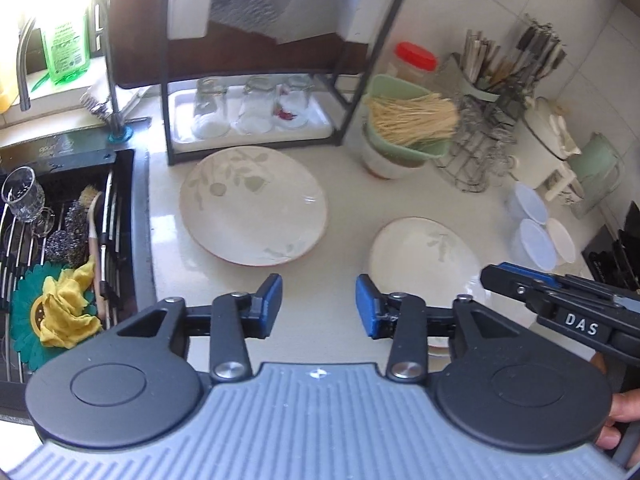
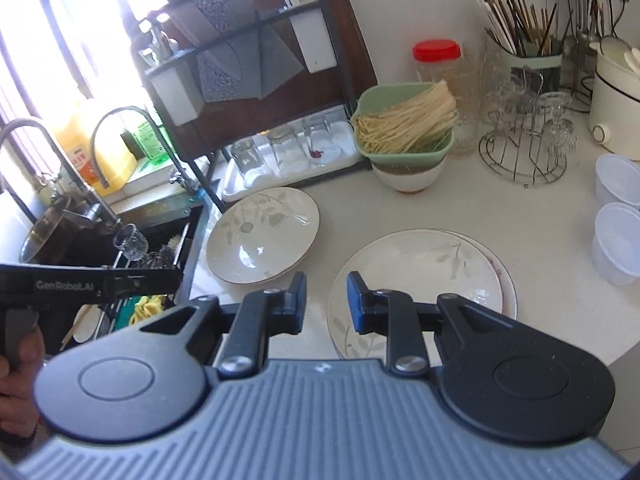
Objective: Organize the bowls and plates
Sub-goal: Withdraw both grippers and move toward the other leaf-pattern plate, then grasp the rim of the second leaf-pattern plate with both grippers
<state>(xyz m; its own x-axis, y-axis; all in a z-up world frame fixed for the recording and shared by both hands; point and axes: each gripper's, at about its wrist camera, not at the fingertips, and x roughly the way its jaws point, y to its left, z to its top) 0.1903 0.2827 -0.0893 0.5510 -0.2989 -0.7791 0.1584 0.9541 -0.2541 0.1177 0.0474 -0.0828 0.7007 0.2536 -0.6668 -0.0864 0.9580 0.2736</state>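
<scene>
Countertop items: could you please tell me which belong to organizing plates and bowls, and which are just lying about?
Job: deep leaf-print plate; stacked flat plates; white bowl.

Lying about: red-lidded jar; plastic tubs; upturned glasses; chopstick holder.

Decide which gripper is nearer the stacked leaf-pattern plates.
Right. The right gripper hovers at the stacked leaf-pattern plates' left rim; the left gripper hangs further left.

Bright daylight from window (image 2: 80,40) at upper left, washed out white there. Shiny glare spots on tabletop (image 1: 344,240) and deep plate (image 2: 262,236). Fisheye bends edges. Far corners soft, a bit blurry.
</scene>
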